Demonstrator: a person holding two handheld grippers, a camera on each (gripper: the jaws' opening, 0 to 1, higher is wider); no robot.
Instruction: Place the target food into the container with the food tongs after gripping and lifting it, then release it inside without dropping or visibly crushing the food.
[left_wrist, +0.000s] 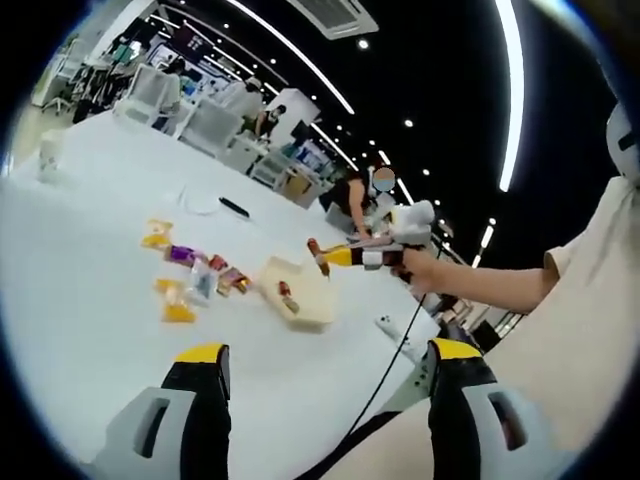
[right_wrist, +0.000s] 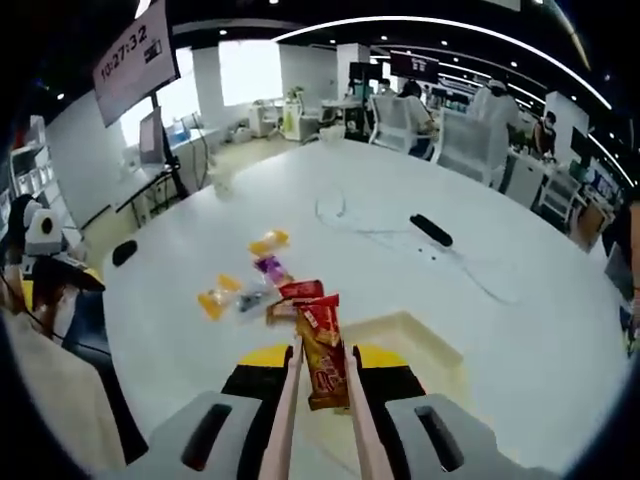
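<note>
Two tools: the left tool (left_wrist: 325, 375) stands spread and empty over the white counter (left_wrist: 90, 320). The right tool (right_wrist: 322, 365) squeezes pink tongs (right_wrist: 283, 420) onto a snack packet (right_wrist: 322, 345) above the container (right_wrist: 420, 345). Lower gently before easing off. Its long axis runs along the tongs, pointing away.

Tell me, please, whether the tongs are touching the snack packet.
Touching: the right gripper view shows the tongs pinching the snack packet between both arms.

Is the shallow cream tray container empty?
No. The cream tray holds one small reddish packet; the tongs hold an orange-red snack packet above it.
</note>
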